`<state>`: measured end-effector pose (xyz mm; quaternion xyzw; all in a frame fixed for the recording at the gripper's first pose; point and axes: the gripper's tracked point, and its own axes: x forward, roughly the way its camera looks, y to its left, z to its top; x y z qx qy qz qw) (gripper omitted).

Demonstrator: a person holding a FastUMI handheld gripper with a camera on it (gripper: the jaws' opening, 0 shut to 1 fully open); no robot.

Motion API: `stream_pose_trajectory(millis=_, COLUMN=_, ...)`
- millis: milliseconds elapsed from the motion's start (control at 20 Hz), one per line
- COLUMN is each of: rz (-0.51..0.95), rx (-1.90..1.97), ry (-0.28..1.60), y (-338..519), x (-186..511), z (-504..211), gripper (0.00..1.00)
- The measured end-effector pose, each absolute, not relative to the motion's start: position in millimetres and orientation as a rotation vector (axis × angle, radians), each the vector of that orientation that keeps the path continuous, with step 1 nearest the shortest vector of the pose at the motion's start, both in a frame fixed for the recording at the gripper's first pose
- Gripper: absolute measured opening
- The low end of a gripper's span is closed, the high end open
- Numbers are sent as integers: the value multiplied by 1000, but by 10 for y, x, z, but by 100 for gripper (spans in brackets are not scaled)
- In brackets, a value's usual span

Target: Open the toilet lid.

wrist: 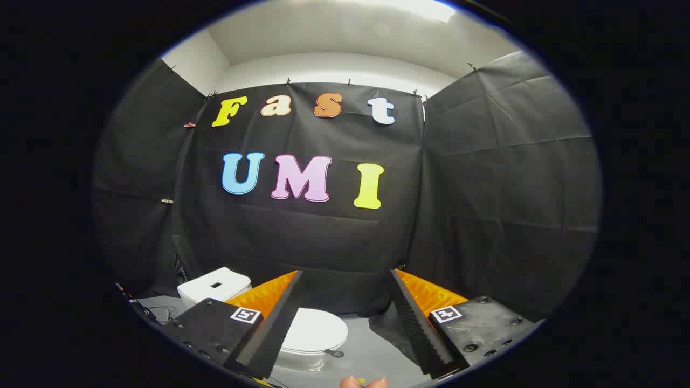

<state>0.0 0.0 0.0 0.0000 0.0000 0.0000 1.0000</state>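
Your gripper (345, 280) hangs in the air with its two fingers spread wide apart, nothing between them and nothing touching either one. Each finger (269, 328) shows a ribbed inner face, and each carries a small square black-and-white marker (246, 315) on its base; the pattern on these tags is a coded block, not readable writing.

The toilet (310, 337) sits low on the floor, beyond the fingers and below them, nearer to the left finger than to the right. That finger covers part of its left side. Its white lid (318, 330) lies flat and closed over the bowl, with the rounded front end pointing toward the gap between your fingers. The white tank (214, 286) stands behind it, off to the left past the left finger, with a small dark rectangle on its top surface that looks like a flush button. You cannot make out any brand or label on the toilet from here.

The floor (366, 355) around the bowl is plain grey. A few dark cables (141, 310) lie on it to the left of the tank. The black cloth wall (323, 242) stands close behind the toilet. Your fingertips (351, 382) peek in at the very bottom, below the gripper.
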Motion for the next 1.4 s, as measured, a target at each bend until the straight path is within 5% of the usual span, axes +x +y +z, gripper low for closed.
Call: stream_pose_trajectory(millis=1400, rz=-21, rx=-49, ry=-42, y=28, x=234, z=-332, gripper=99)
